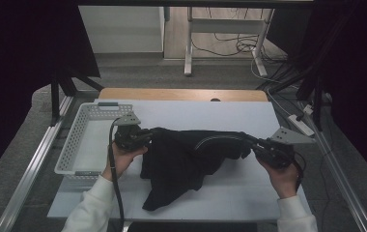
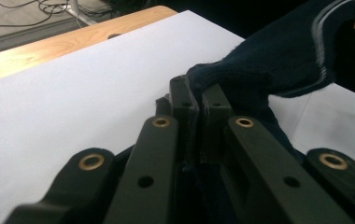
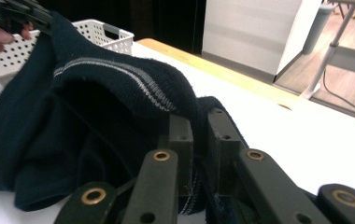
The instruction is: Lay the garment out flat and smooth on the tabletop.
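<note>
A dark navy knitted garment (image 1: 181,159) with a grey-striped neck band hangs stretched between my two grippers above the white table top (image 1: 249,188); its lower part trails onto the table. My left gripper (image 1: 148,135) is shut on the garment's left edge, and the left gripper view shows the jaws (image 2: 199,100) pinching a fold of the knit (image 2: 278,60). My right gripper (image 1: 251,142) is shut on the right side near the striped band, with cloth (image 3: 96,93) caught between its jaws (image 3: 200,126). The left gripper (image 3: 21,14) appears at that view's top left.
A white perforated basket (image 1: 82,125) stands at the table's left side, just behind the left hand. A wooden strip (image 1: 181,94) runs along the far edge. Beyond it are floor, desk legs (image 1: 188,48) and cables. Metal rails (image 1: 32,164) flank the table.
</note>
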Demonstrator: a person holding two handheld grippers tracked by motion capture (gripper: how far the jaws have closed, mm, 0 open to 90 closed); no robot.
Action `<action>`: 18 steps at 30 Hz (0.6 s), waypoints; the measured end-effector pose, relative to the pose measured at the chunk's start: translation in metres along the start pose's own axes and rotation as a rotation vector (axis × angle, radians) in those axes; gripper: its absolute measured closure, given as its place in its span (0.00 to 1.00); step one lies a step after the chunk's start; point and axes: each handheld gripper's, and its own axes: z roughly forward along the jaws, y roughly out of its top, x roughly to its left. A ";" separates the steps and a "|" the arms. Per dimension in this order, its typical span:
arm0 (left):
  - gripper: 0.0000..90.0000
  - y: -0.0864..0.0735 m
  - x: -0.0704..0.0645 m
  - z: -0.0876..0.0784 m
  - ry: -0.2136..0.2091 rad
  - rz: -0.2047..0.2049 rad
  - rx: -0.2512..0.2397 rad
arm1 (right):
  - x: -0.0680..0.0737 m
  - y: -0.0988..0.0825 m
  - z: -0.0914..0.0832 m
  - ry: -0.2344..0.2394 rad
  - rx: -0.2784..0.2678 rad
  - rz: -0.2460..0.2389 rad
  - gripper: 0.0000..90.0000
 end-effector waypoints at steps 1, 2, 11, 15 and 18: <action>0.95 0.000 0.001 0.000 0.001 -0.001 0.001 | -0.002 -0.001 0.004 0.001 0.006 0.006 0.91; 0.95 0.000 0.002 0.001 0.003 0.000 0.002 | -0.003 -0.002 0.008 -0.001 0.010 0.011 0.91; 0.95 0.015 0.015 0.005 0.019 0.005 -0.001 | -0.020 0.006 0.023 -0.026 0.027 0.039 0.91; 0.95 0.024 0.022 0.005 0.028 0.007 -0.006 | -0.025 0.016 0.029 -0.037 0.031 0.033 0.91; 0.95 0.026 0.024 0.006 0.035 0.011 0.002 | -0.028 0.019 0.032 -0.036 0.032 0.034 0.91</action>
